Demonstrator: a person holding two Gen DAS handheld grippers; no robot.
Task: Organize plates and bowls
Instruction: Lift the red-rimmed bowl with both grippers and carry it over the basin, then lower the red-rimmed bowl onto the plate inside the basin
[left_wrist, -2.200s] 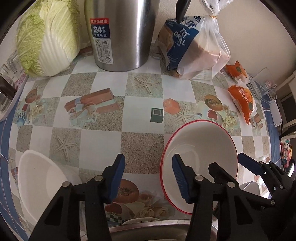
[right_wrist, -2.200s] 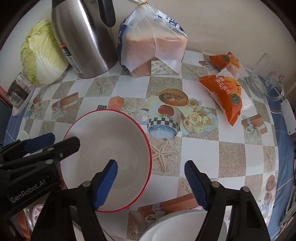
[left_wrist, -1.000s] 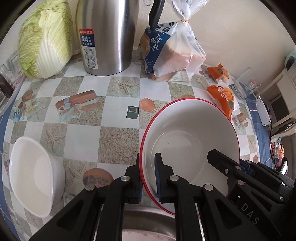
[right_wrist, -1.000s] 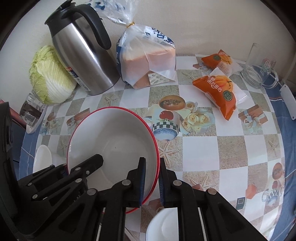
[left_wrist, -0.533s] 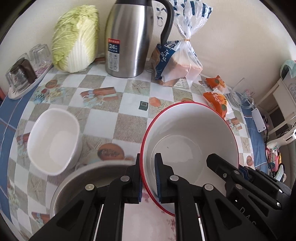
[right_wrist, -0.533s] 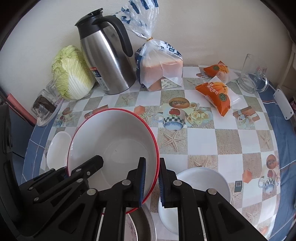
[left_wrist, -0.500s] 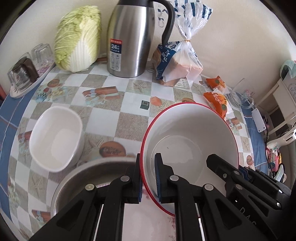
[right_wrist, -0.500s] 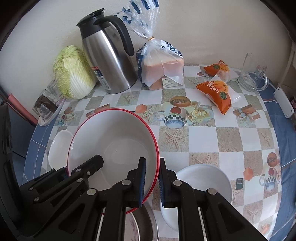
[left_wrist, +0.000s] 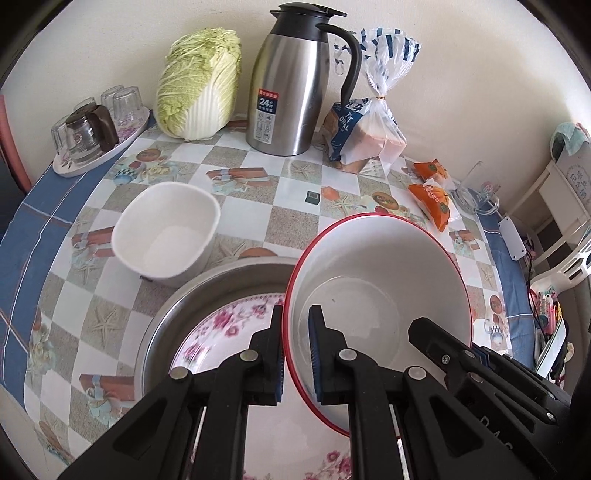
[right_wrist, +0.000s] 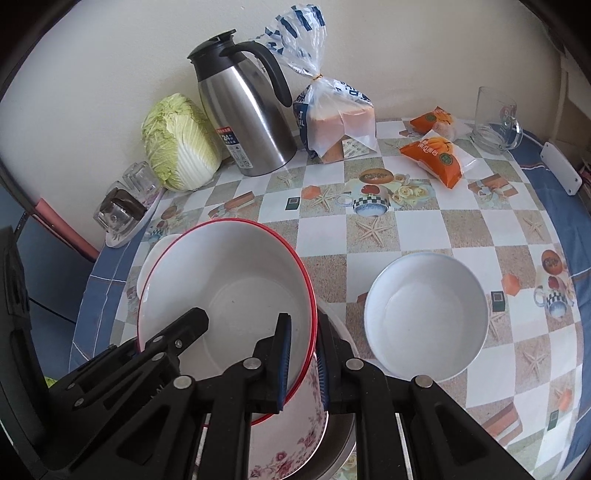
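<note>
Both grippers hold one large white bowl with a red rim (left_wrist: 380, 273), also seen in the right wrist view (right_wrist: 229, 284). My left gripper (left_wrist: 297, 354) is shut on its left rim; my right gripper (right_wrist: 303, 354) is shut on its right rim. The bowl hangs tilted above a steel basin (left_wrist: 207, 291) that holds a floral plate (left_wrist: 221, 332). The plate (right_wrist: 291, 450) and basin (right_wrist: 340, 446) show below the bowl in the right wrist view. A white rounded-square bowl (left_wrist: 166, 232) stands left of the basin. A round white bowl (right_wrist: 424, 317) stands to its right.
At the back by the wall stand a napa cabbage (left_wrist: 199, 85), a steel thermos jug (left_wrist: 295, 81), a bagged bread loaf (left_wrist: 365, 133), orange snack packs (right_wrist: 436, 155) and a glass mug (right_wrist: 495, 122). A tray of upturned glasses (left_wrist: 92, 133) sits at the far left edge.
Both grippers have closed on the red-rimmed bowl, lifted it and drawn it back toward me. It now hangs over the steel basin with the floral plate, which has come into view.
</note>
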